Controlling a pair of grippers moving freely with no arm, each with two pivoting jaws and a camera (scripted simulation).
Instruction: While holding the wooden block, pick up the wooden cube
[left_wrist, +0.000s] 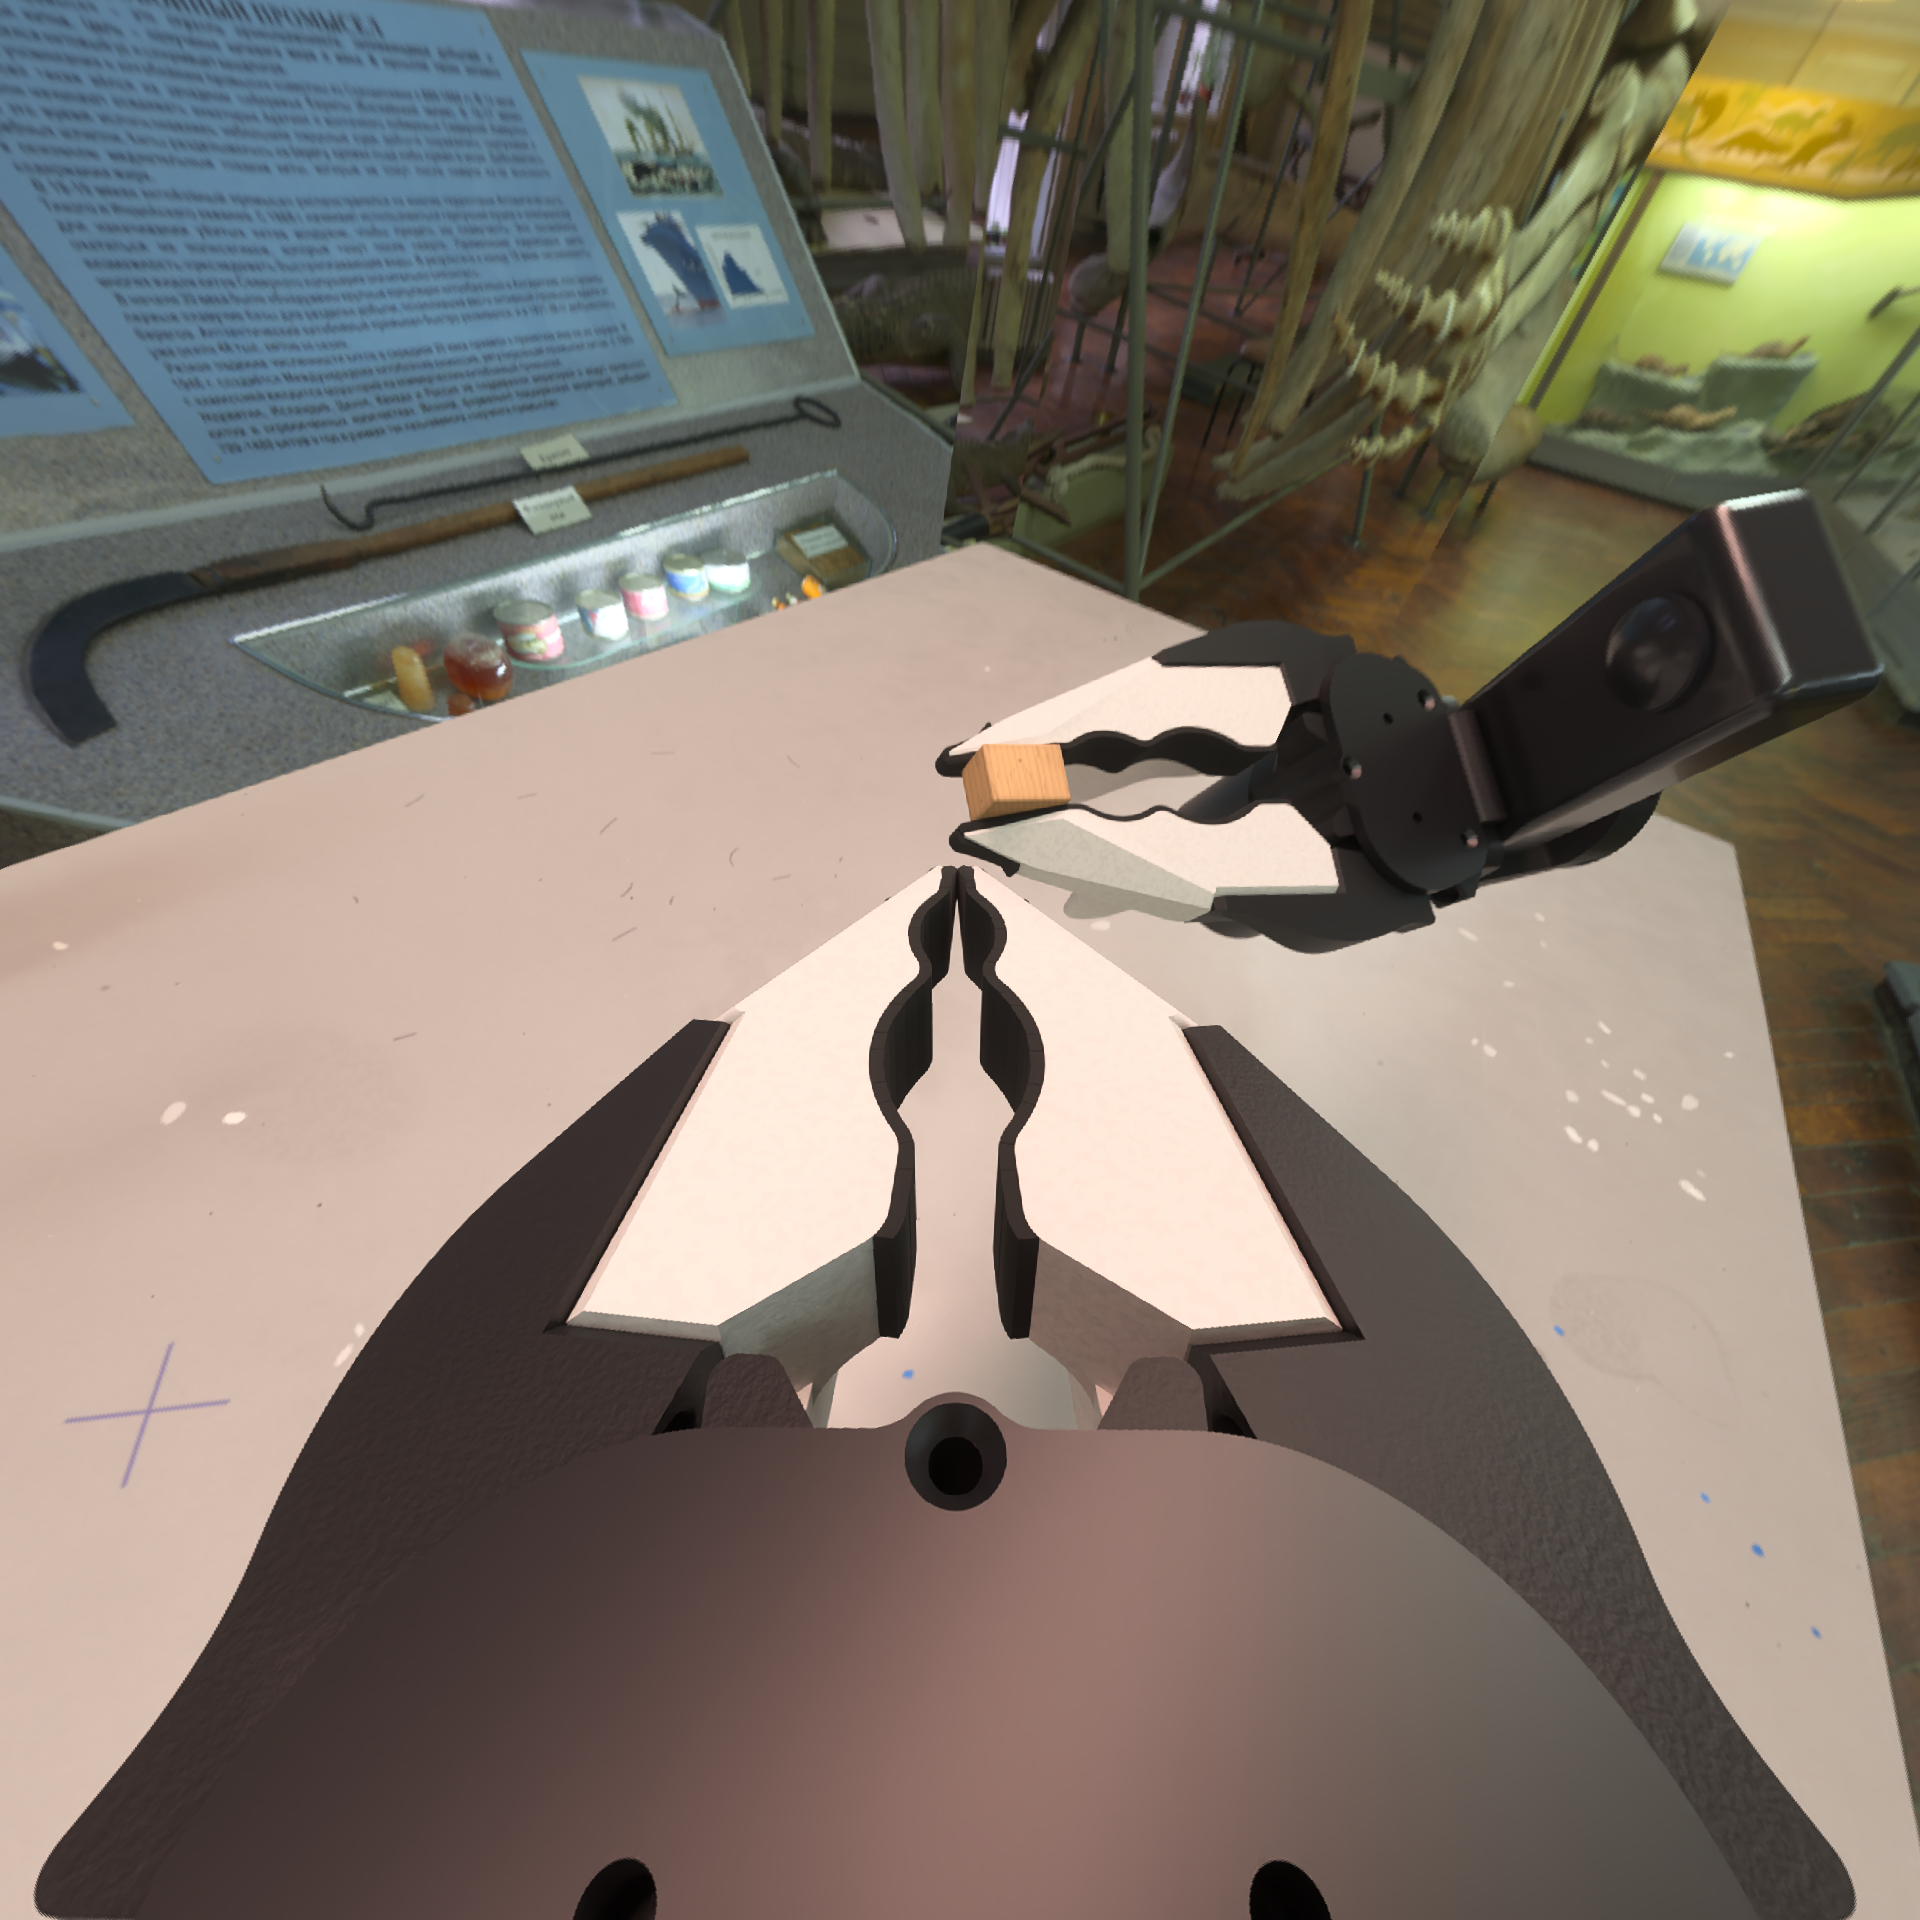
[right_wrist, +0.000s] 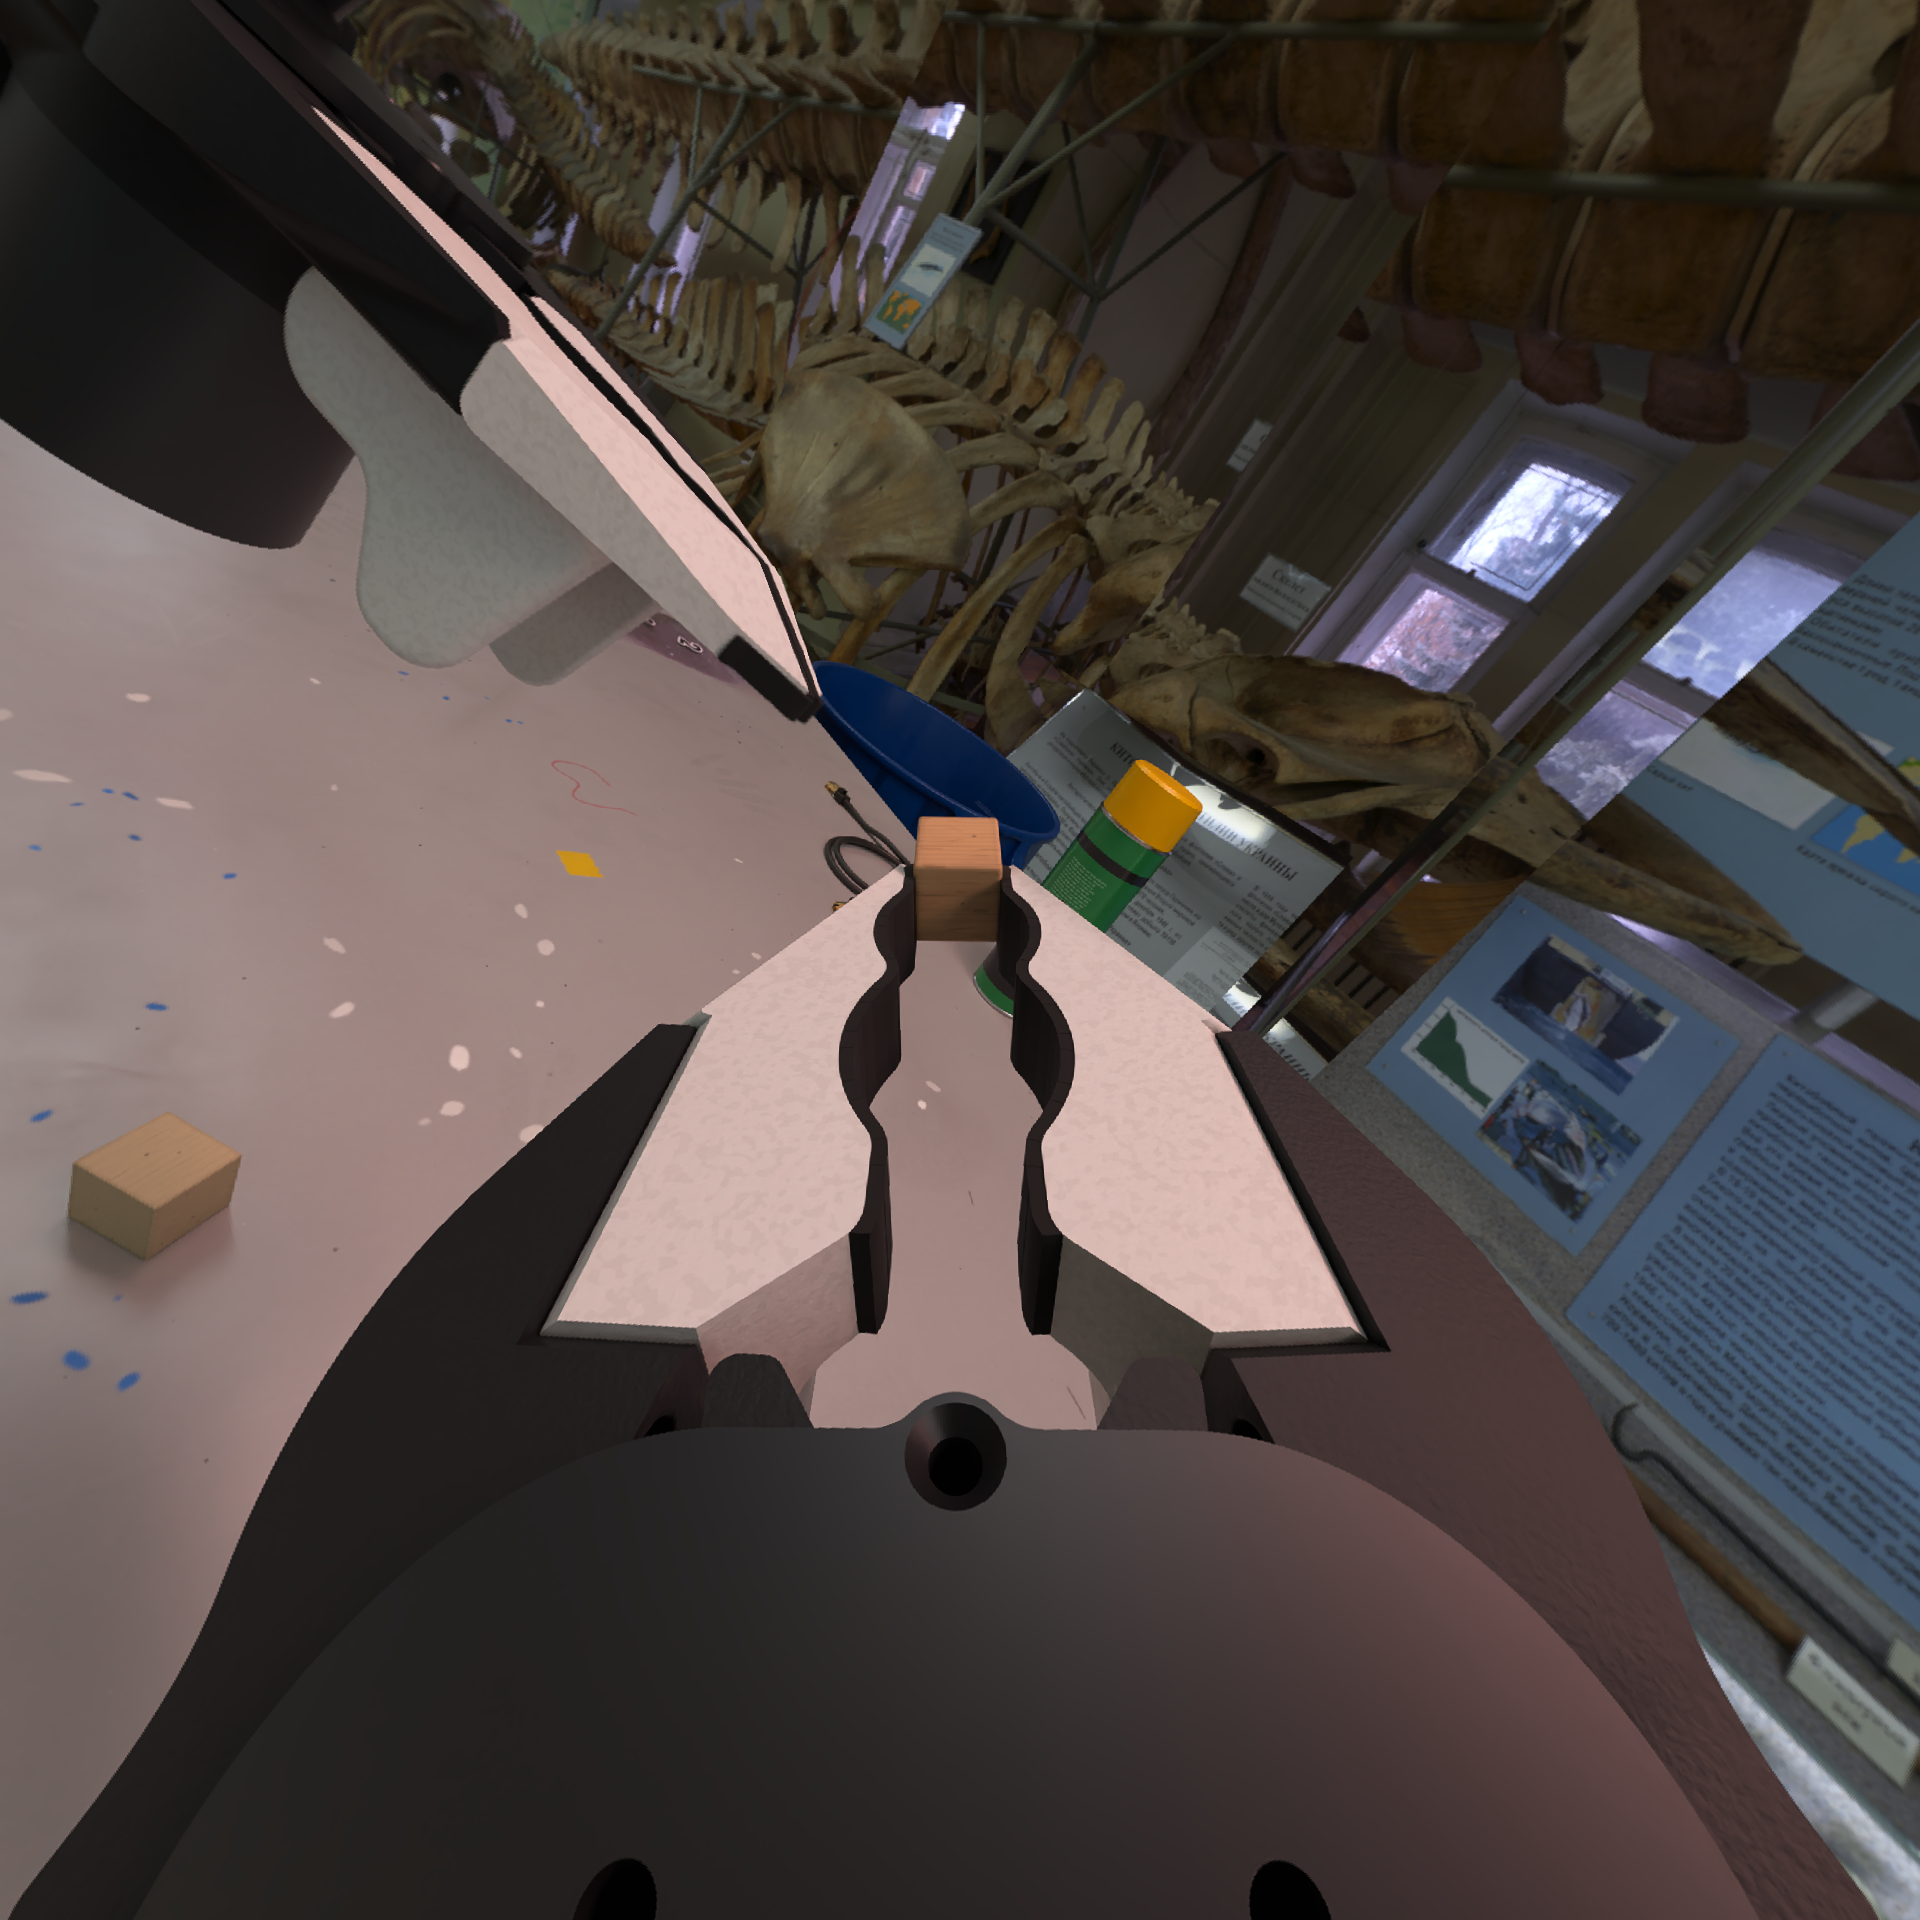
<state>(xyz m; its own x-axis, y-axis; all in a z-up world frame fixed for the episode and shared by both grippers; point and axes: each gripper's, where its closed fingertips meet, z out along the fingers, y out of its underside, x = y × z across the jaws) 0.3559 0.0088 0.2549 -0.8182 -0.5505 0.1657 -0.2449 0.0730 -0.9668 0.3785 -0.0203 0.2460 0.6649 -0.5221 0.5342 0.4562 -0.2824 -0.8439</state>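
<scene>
My right gripper (right_wrist: 958, 883) is shut on a small light wooden block (right_wrist: 958, 878), pinched between its fingertips and held above the table; both also show in the left wrist view, the gripper (left_wrist: 954, 795) and the block (left_wrist: 1016, 779). A larger wooden cube (right_wrist: 154, 1184) lies on the pale table (right_wrist: 312, 935), to the left of and below my right gripper. My left gripper (left_wrist: 954, 878) is shut and empty, its tips just below and in front of the right gripper's tips. It shows at the upper left of the right wrist view (right_wrist: 779, 686).
A blue bowl (right_wrist: 935, 769), a green spray can with an orange cap (right_wrist: 1112, 862) and a black cable (right_wrist: 857, 857) sit near the table's far edge. Museum display panels and skeletons surround the table (left_wrist: 520, 935).
</scene>
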